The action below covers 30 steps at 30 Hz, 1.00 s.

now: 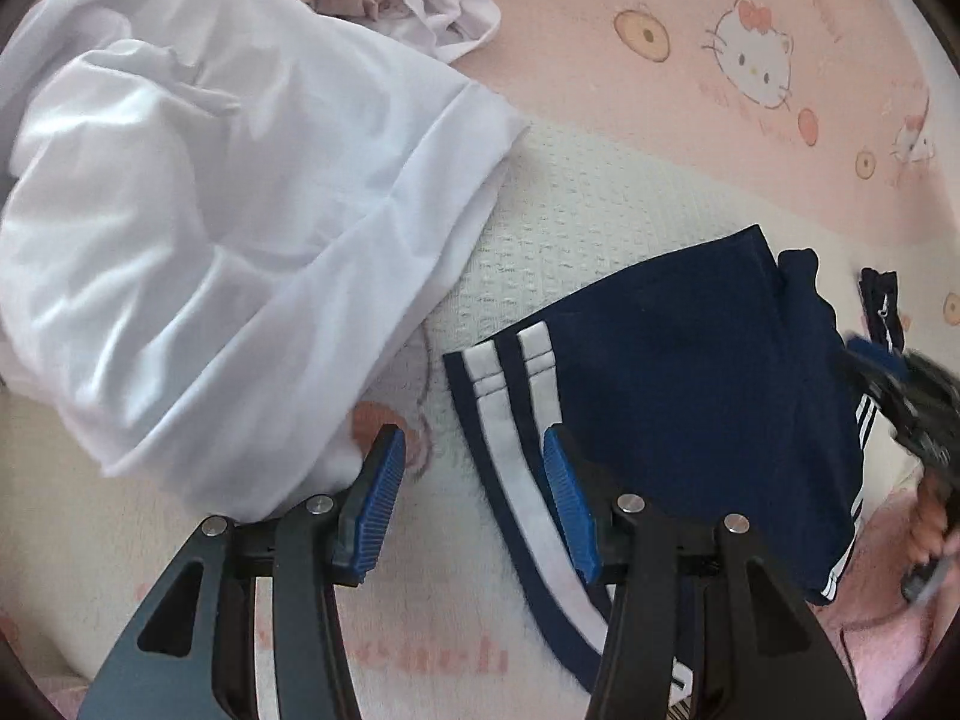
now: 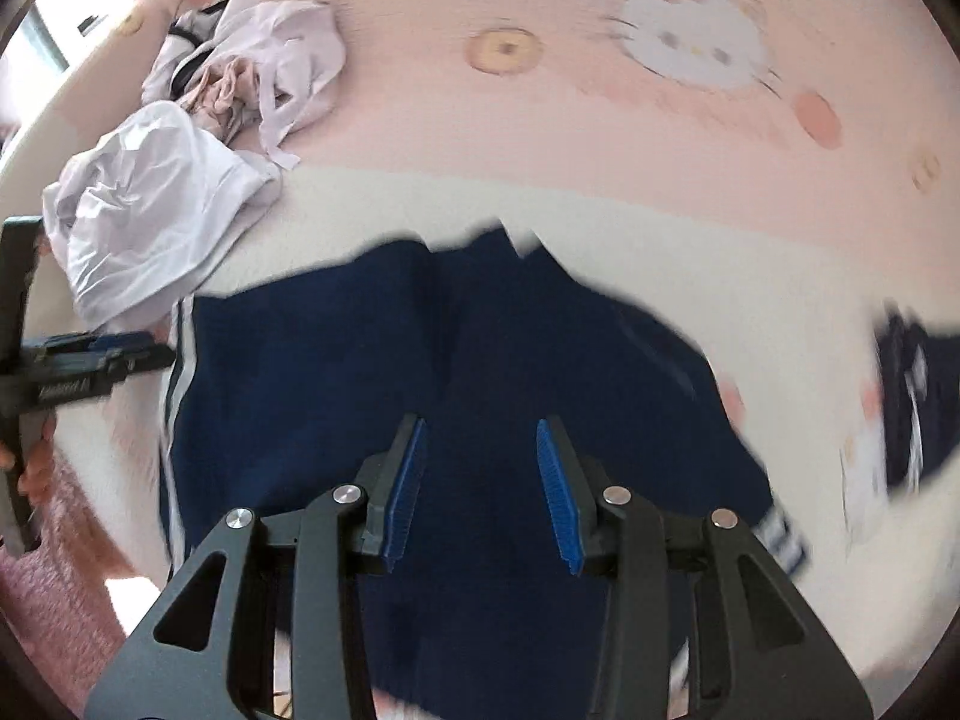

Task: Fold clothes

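You are working over a navy garment (image 2: 420, 372) with white side stripes, lying partly folded on the cream-and-pink cartoon bedspread (image 1: 600, 96); your left gripper (image 1: 474, 468) is hovering at its striped edge, fingers spread wide and gripping nothing; your right gripper (image 2: 480, 456) is hanging above the navy cloth, likewise spread and empty, the view blurring with motion. By the look of it, the fold is only partway along; a white garment (image 1: 210, 228) is lying crumpled just beside the navy one, and a pale pink-and-white heap (image 2: 252, 66) is waiting beyond it, both seemingly untouched; a small dark piece (image 2: 912, 396) is sitting apart at the right.
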Motion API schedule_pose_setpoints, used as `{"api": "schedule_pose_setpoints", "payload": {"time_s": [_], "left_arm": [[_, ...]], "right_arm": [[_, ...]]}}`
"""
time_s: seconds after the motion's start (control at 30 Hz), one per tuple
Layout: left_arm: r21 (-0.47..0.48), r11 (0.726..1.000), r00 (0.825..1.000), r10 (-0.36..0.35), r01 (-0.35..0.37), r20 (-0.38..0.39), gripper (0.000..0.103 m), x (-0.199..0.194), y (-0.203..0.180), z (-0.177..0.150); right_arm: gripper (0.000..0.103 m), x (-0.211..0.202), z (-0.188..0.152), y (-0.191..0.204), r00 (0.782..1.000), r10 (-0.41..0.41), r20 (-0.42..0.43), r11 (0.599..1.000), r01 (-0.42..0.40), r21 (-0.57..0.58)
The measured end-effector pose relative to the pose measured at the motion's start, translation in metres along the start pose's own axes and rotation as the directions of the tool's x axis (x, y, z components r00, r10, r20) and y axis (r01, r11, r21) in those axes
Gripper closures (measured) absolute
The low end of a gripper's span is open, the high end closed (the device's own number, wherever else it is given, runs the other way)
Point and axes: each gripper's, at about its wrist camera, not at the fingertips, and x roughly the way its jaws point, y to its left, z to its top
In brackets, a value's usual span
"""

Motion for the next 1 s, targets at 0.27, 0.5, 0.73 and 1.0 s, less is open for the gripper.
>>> {"api": "schedule_pose_setpoints", "payload": {"time_s": [0.27, 0.5, 0.73, 1.0], "left_arm": [[0.044, 0.999, 0.999, -0.001, -0.001, 0.032, 0.056, 0.007, -0.02, 0.0], [0.081, 0.994, 0.997, 0.063, -0.067, 0.051, 0.056, 0.011, -0.025, -0.003], [0.115, 0.989, 0.994, 0.084, -0.091, 0.065, 0.056, 0.015, -0.027, -0.008], [0.093, 0.995, 0.989, 0.024, -0.038, 0.147, 0.056, -0.011, -0.026, -0.004]], "right_arm": [[0.066, 0.057, 0.012, -0.02, 0.998, 0.04, -0.038, 0.998, -0.038, 0.052], [0.066, 0.043, 0.015, -0.047, 1.0, -0.009, 0.017, 0.988, 0.006, 0.155], [0.063, 0.047, 0.011, -0.01, 0.999, -0.037, 0.019, 0.999, 0.037, 0.015], [0.067, 0.026, 0.005, -0.048, 0.996, -0.044, 0.08, 0.978, 0.027, 0.206]]}}
